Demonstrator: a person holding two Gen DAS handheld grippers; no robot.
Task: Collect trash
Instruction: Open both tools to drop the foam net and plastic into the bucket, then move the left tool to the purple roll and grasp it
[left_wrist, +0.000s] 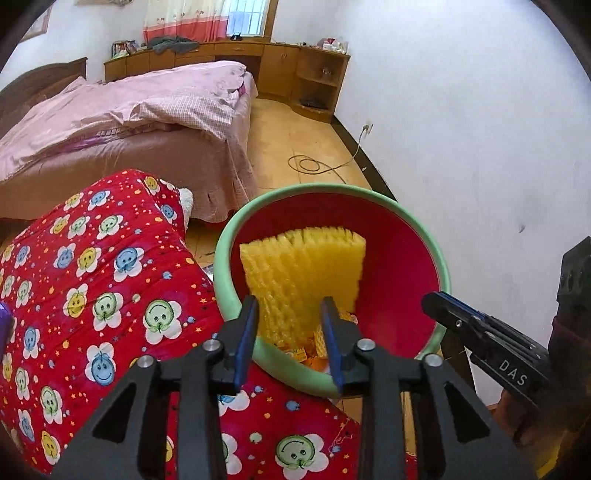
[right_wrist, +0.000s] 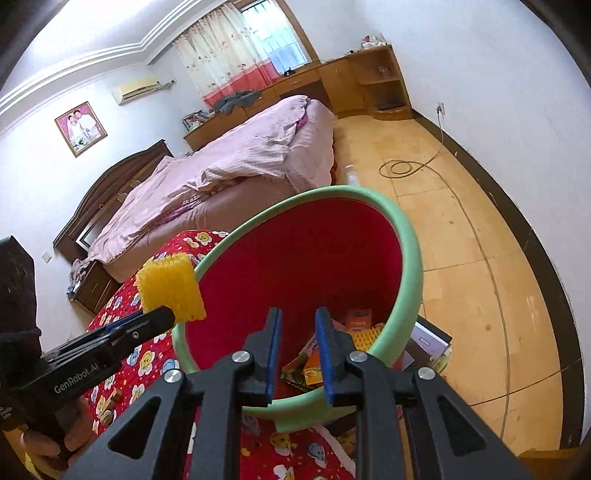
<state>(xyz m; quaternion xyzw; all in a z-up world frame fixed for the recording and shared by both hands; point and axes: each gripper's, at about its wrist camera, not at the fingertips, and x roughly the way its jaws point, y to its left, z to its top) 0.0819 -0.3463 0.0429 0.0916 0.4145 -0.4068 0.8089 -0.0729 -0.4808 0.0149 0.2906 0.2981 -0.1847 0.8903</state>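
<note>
Left gripper (left_wrist: 290, 314): pads partway apart, yellow foam net (left_wrist: 306, 266) filling the gap and touching both, so I read it as held. Net stands upright over the near rim of the red bin (left_wrist: 221, 266) with its green lip, slightly blurred. Right gripper (right_wrist: 297, 325): all but closed, only a slit between pads, nothing in it; it hangs over the bin's mouth. Bin sits tilted against the red flower-print quilt (left_wrist: 92, 277). Inside at the bottom I see orange packets (right_wrist: 314, 363) and another yellow foam piece (right_wrist: 365, 338).
</note>
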